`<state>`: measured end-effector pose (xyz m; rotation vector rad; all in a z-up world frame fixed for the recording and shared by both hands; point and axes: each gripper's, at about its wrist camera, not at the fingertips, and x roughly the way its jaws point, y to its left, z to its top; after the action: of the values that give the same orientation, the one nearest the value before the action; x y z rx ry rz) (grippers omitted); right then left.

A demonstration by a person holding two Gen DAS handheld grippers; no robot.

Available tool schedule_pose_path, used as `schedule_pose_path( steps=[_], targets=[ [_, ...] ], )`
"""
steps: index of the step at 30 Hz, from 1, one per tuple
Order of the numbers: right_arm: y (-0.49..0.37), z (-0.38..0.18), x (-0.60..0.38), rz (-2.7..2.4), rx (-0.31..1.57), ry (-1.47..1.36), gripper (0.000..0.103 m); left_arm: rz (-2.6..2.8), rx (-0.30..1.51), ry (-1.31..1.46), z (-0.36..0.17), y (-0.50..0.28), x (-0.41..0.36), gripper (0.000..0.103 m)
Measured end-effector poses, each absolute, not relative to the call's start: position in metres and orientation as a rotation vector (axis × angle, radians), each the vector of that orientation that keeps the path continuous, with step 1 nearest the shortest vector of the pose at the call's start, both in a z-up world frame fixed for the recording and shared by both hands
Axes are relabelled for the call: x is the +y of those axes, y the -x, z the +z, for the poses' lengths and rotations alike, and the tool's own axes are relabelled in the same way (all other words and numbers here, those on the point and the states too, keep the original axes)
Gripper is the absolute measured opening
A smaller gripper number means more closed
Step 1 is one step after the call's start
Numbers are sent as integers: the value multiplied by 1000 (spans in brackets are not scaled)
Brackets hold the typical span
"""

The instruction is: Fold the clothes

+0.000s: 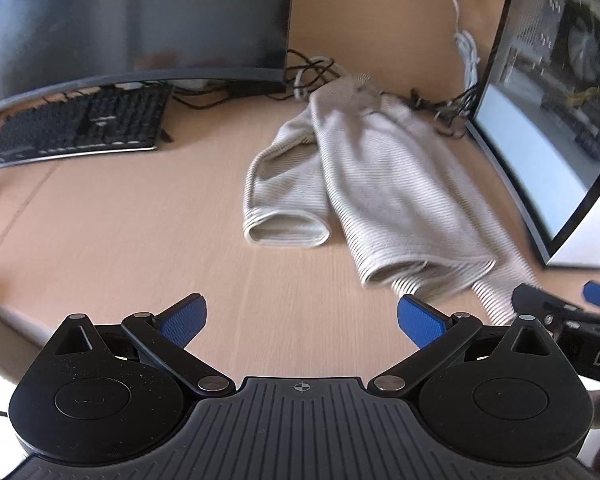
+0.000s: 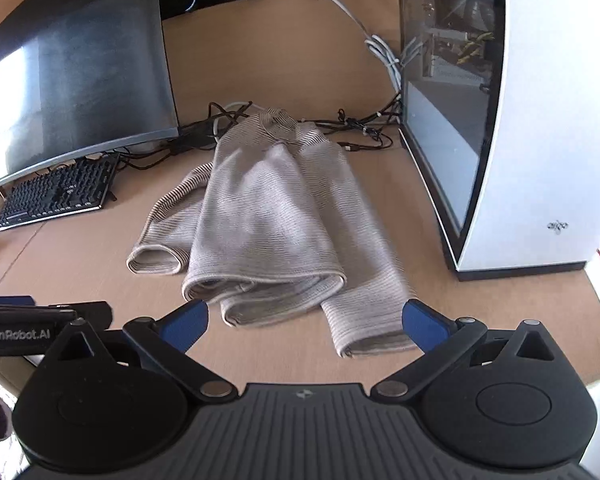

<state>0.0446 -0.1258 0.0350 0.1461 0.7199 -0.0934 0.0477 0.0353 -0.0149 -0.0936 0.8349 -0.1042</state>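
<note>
A beige, finely striped sweater (image 1: 380,176) (image 2: 268,216) lies rumpled on the wooden desk (image 1: 140,232) (image 2: 80,256). Its body is bunched lengthwise, with one sleeve cuff (image 1: 286,234) (image 2: 154,260) to the left and another sleeve (image 2: 364,320) trailing toward me. My left gripper (image 1: 300,320) is open above bare desk, left of and nearer than the sweater's hem. My right gripper (image 2: 306,320) is open just in front of the hem; its right pad (image 2: 420,326) is beside the near sleeve's end. Each gripper shows at the edge of the other's view.
A dark curved monitor (image 1: 132,20) (image 2: 80,72) and a black keyboard (image 1: 80,128) (image 2: 56,196) stand at the back left. A white PC case (image 2: 540,140) (image 1: 560,120) with a glass side bounds the right. Tangled cables (image 2: 352,128) (image 1: 312,76) lie behind the sweater.
</note>
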Motion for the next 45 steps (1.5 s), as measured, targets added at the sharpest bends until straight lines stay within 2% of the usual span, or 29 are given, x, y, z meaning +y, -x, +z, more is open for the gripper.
schedule_pose_path(
  steps=[9, 14, 21, 26, 31, 35, 39, 41, 42, 43, 45],
  targets=[
    [-80, 38, -124, -176, 761, -246, 103, -431, 837, 248, -24, -93, 76, 103],
    [-95, 31, -117, -182, 761, -237, 103, -435, 834, 226, -28, -133, 68, 103],
    [-156, 12, -135, -164, 752, -253, 103, -414, 889, 342, -48, -196, 62, 103],
    [-202, -7, -155, -97, 783, -372, 103, -373, 938, 404, -64, -231, 58, 103],
    [-236, -23, -158, 30, 752, -446, 103, -319, 918, 373, -64, -235, 69, 103],
    [-253, -46, -160, 110, 848, -592, 103, -245, 896, 269, -62, -237, 83, 103],
    [-249, -46, -156, 96, 849, -551, 103, -225, 920, 174, -64, -243, 87, 102],
    [-248, -47, -155, 100, 855, -527, 103, -232, 930, 150, -65, -246, 87, 85],
    [-250, -47, -152, 100, 861, -510, 103, -236, 934, 138, -65, -247, 87, 62],
    [-252, -47, -150, 101, 868, -493, 103, -240, 939, 126, -65, -248, 87, 46],
    [-253, -47, -148, 92, 879, -485, 103, -247, 948, 102, -65, -251, 87, 45]
  ],
)
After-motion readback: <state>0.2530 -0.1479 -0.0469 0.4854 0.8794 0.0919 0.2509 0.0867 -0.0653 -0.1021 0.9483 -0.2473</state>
